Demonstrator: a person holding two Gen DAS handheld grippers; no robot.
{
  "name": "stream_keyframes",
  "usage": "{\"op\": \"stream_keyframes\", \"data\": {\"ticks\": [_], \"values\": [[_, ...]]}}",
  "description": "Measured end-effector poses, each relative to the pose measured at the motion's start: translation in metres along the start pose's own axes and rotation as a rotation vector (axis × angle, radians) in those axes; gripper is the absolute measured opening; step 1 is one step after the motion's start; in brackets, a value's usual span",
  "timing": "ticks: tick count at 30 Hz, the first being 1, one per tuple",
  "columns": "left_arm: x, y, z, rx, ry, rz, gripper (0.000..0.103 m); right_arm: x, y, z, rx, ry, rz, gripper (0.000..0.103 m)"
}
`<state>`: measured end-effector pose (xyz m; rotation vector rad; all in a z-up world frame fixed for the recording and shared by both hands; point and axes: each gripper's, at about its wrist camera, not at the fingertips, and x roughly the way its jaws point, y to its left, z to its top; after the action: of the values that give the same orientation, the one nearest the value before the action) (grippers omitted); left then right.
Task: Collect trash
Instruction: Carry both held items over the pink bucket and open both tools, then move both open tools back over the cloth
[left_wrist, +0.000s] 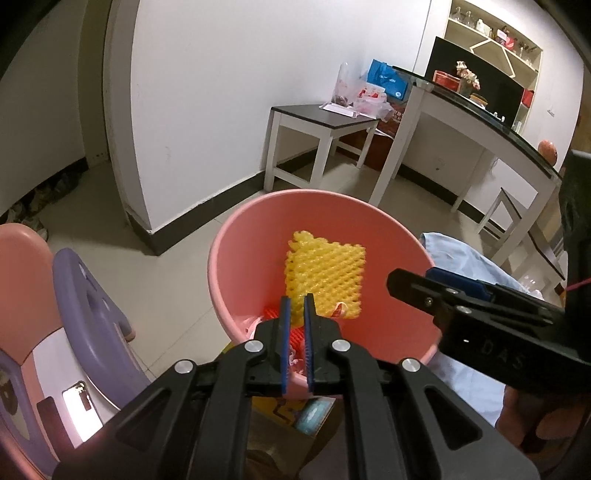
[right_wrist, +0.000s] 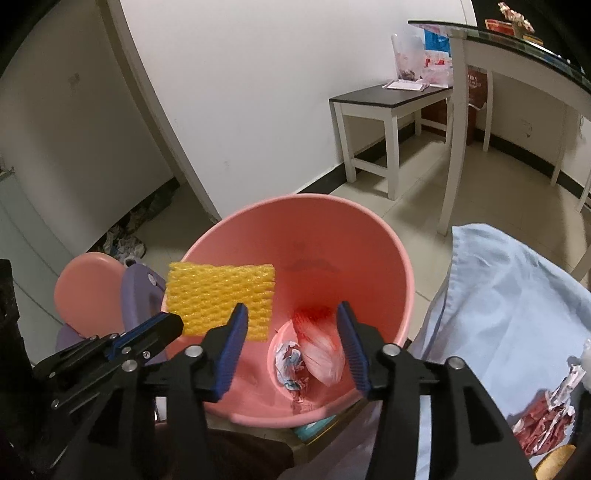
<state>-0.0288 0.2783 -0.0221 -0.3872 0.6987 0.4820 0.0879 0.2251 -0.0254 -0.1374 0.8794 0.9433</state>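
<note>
A pink bucket stands on the floor under both grippers. My left gripper is shut on a corner of a yellow foam net, which hangs level over the bucket's left side. My right gripper stands open over the middle of the bucket, with nothing touching its pads. Below it in the bucket lie a red and white foam wrapper and a crumpled paper.
A light blue cloth lies right of the bucket, with more crumpled red and silver trash on it. A purple and pink child's chair is on the left. A white bench and a glass-topped table stand behind.
</note>
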Motion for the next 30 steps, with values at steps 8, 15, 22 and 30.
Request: {"op": "stream_keyframes", "data": {"ticks": [8,15,22,30], "values": [[-0.012,-0.009,-0.001,-0.004,-0.010,-0.023,0.007,-0.029,-0.005,-0.004,0.008,-0.041,-0.001,0.054],[-0.037,-0.031,-0.003,0.030,-0.036,-0.070,0.007,-0.071,-0.014,-0.021,0.032,-0.080,-0.002,0.058],[-0.054,-0.066,-0.015,0.083,-0.027,-0.169,0.007,-0.115,-0.035,-0.054,0.066,-0.110,-0.040,0.059],[-0.062,-0.129,-0.040,0.199,0.015,-0.319,0.028,-0.184,-0.082,-0.109,0.103,-0.149,-0.195,0.060]]}}
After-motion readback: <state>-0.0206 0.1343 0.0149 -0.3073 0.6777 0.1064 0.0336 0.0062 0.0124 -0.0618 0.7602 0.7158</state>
